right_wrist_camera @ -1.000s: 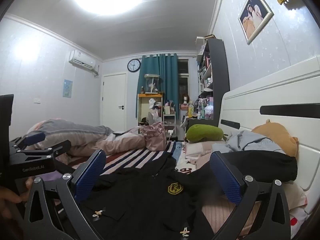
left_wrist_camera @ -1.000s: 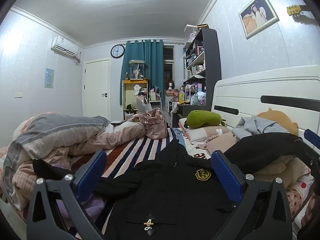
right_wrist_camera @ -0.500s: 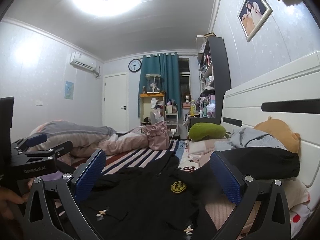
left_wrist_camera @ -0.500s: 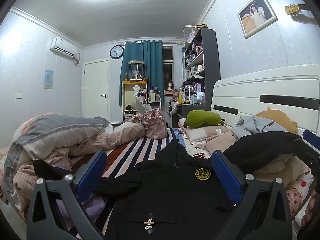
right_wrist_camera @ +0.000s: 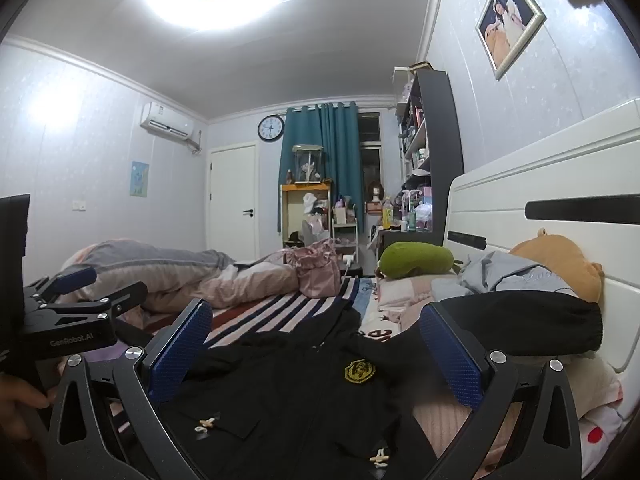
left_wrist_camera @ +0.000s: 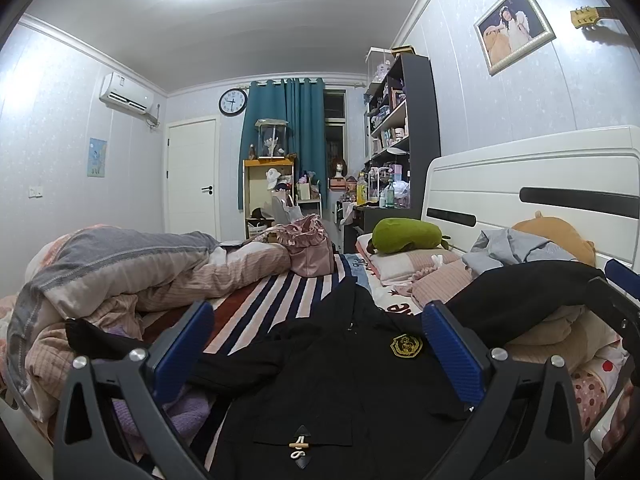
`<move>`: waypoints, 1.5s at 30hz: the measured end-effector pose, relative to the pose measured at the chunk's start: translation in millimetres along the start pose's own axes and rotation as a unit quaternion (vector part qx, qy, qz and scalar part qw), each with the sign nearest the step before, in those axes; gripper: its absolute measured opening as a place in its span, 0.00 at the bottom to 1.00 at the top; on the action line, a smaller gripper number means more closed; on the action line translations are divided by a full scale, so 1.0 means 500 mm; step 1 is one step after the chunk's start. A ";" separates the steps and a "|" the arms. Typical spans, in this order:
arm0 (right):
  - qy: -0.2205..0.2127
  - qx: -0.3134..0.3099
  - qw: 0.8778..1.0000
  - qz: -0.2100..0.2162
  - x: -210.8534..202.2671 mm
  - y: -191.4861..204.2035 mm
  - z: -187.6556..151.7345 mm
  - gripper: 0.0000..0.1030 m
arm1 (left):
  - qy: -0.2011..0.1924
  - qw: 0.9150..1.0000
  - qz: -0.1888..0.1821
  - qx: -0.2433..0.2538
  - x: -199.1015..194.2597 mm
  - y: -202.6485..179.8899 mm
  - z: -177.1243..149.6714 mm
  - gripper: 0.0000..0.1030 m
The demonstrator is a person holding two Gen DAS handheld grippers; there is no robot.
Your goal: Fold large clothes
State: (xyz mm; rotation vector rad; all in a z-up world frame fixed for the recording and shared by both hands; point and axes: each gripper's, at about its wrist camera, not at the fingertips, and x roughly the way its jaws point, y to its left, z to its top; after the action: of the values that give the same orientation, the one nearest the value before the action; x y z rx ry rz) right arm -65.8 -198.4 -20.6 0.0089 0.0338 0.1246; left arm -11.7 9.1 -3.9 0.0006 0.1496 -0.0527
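**Item: black coat, laid out on bed, unfolded**

- Black coat (left_wrist_camera: 340, 384): lies front-up on the striped bed cover (left_wrist_camera: 276, 296), collar at the far end, gold crest badge (left_wrist_camera: 406, 346) and toggle fasteners showing. Flat placement suits folding, in my judgement.
- Right sleeve (right_wrist_camera: 520, 320): draped up over the pillows (left_wrist_camera: 416, 268) near the headboard (left_wrist_camera: 520, 168), off the flat area; you likely need to bring it in first.
- Left sleeve (left_wrist_camera: 132, 348): trails left toward the bunched quilt (left_wrist_camera: 120, 264).
- Your left claw (left_wrist_camera: 316, 352): blue pads spread wide, nothing held, poised above the coat's chest.
- Your right claw (right_wrist_camera: 316, 352): equally wide, empty, above the coat near the badge; positioned nearest the raised sleeve.
- Pink bag (left_wrist_camera: 312, 248), green plush (left_wrist_camera: 406, 234): far end of bed, well apart from the coat.
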 end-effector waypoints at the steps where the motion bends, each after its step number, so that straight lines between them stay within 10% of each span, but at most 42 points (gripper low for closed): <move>1: 0.000 0.001 1.000 0.001 0.000 0.001 -0.001 1.00 | 0.000 1.000 0.000 0.000 0.000 0.002 0.000 0.99; 32: 0.030 0.009 1.000 -0.005 0.037 0.014 -0.015 1.00 | 0.024 0.999 -0.030 0.006 0.025 0.025 -0.010 0.99; 39: 0.054 -0.002 0.998 -0.012 0.102 0.044 -0.045 1.00 | 0.064 0.997 -0.050 -0.016 0.080 0.155 -0.039 0.99; 45: 0.137 0.004 0.989 0.048 0.228 0.059 -0.096 1.00 | 0.126 0.989 0.014 -0.079 0.149 0.395 -0.111 0.99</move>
State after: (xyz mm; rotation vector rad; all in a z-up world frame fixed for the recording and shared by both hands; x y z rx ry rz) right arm 42.1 -154.6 -72.0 0.0011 0.3084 0.2213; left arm 64.2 202.9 -70.7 -0.1483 0.4070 -0.0118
